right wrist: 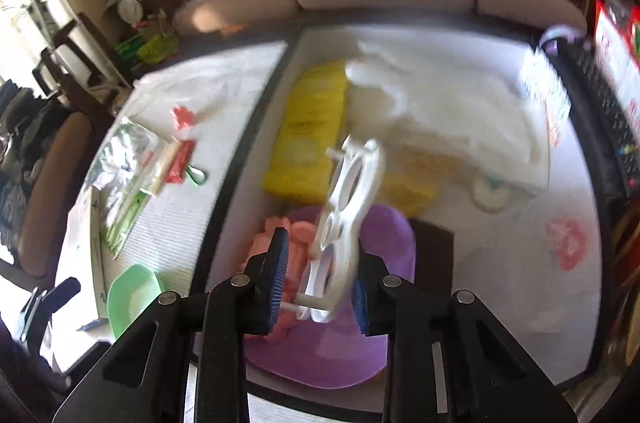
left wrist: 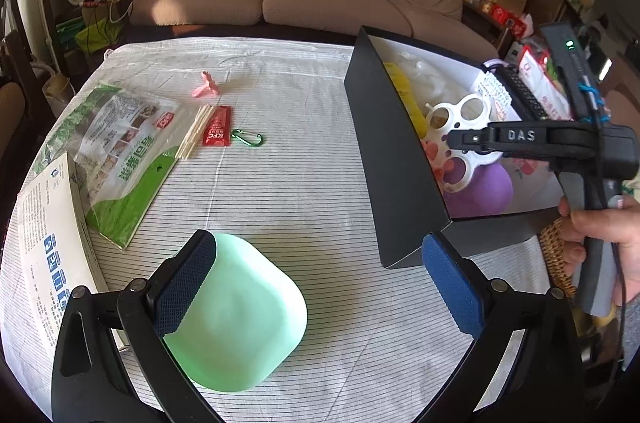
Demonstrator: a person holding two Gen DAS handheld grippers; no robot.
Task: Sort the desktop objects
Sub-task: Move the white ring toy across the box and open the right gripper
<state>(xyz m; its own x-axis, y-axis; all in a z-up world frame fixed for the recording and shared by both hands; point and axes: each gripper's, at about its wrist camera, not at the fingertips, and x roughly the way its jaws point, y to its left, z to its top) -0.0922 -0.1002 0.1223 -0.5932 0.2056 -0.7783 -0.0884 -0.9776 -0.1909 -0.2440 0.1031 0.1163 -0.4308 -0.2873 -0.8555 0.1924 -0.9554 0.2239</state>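
Sorting is midway, we judge: our right gripper (right wrist: 318,297) hangs over the black box (left wrist: 394,159) with the white ring-holed plastic tray (right wrist: 348,207) between its blue pads (right wrist: 278,279). Its jaws stand partly spread; the tray's pegs seem to reach the pads, but blur hides whether the grip is firm or already released. Nearest to us on the left side, our left gripper (left wrist: 316,287) is spread wide above the striped tablecloth (left wrist: 280,191), and its left pad touches the rim of the mint green bowl (left wrist: 240,315) without pinching it; the right pad is well apart from the bowl, near the box's near corner.

Below the tray inside the box lie a purple bowl (right wrist: 352,355) and pink pieces (right wrist: 280,247), with a yellow packet (right wrist: 308,139) and white plastic bag (right wrist: 440,103) toward its far wall. The next move, as we judge it, calls for letting the tray settle in the box, then closing the left jaws across the green bowl.

Farther along the cloth's left edge rest a green snack bag (left wrist: 124,159), a bundle of toothpicks (left wrist: 194,137), a red KFC sachet (left wrist: 217,125), a green carabiner (left wrist: 248,138) and, near the far edge, a pink clip (left wrist: 206,85).
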